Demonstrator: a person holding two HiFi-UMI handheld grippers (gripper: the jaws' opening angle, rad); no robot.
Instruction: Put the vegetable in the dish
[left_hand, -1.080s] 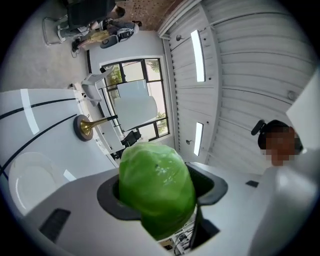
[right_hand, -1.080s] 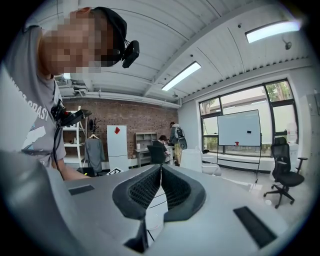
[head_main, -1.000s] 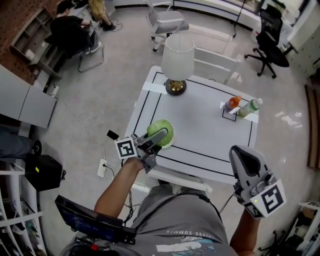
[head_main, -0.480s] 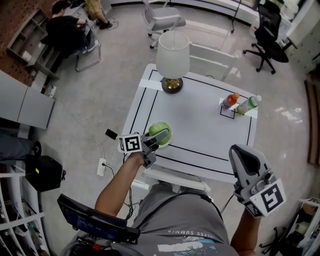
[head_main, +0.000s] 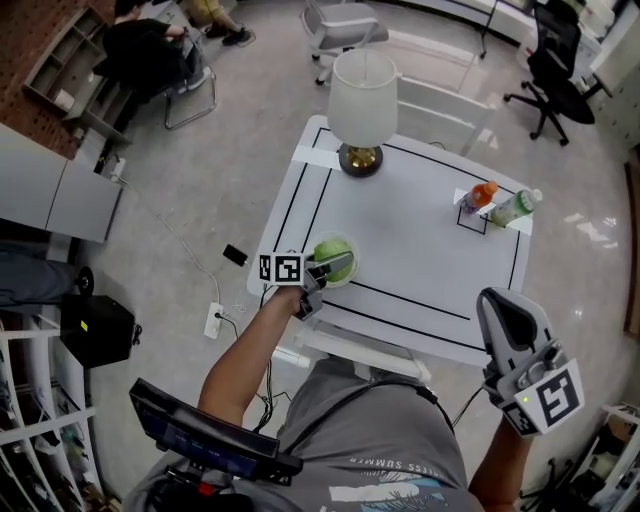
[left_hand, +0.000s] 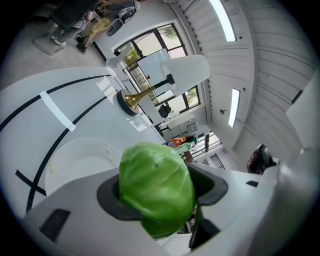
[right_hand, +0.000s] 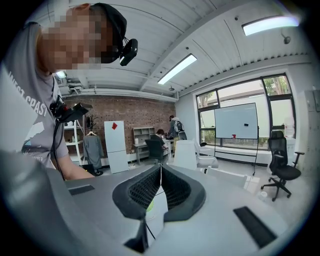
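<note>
Glossy grey floor surrounds a white square table (head_main: 420, 250) edged with a thin black line and strips of white tape. The cabbage (left_hand: 156, 182), a round, smooth, bright green head with a faint leaf crease, sits between the jaws of the left gripper (head_main: 333, 268). The jaws stand fairly wide and their dark curved pads press its sides. In the head view it hangs over the dish (head_main: 350, 245), a shallow white round bowl near the table's front-left corner. Whether it touches the dish cannot be told. In the left gripper view the dish's pale rim shows just to the left of the cabbage.

The right gripper (right_hand: 160, 170) is held low at the person's right side, off the table. Its black ribbed pads are pressed together with nothing between them.

At the far-left corner stands a lamp (head_main: 360, 105) with a white drum shade and a shiny brass base. At the far-right corner an orange-capped bottle (head_main: 479, 196) and a green bottle (head_main: 518, 206) lie near a small black square mark, well apart from the dish. The stretch of table between them is bare.

Beyond the table are a white chair (head_main: 440, 105), a grey office chair (head_main: 345, 22) and a black one (head_main: 555, 75). A person (head_main: 150, 50) sits at a desk far left. A power strip (head_main: 213, 320) lies on the floor by the table's left side.
</note>
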